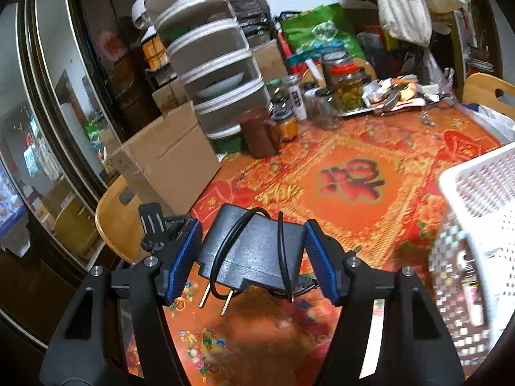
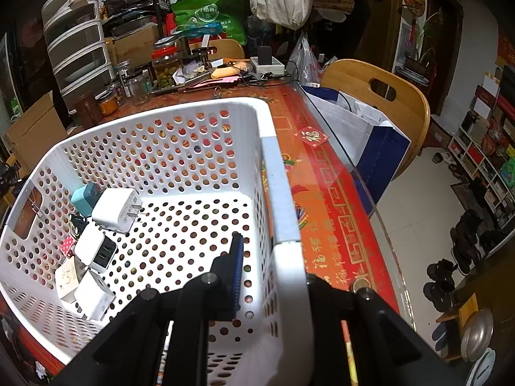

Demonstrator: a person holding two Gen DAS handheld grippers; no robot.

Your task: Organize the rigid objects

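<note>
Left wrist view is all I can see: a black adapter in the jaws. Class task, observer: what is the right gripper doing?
Observer: The right gripper is clamped on the white basket's side wall.
Operator: Anything in that basket yet?
Observer: Yes, several chargers in one corner, among them a white plug with its prongs showing.
Operator: Room for the black adapter?
Observer: Probably; most of the basket floor is bare.
</note>
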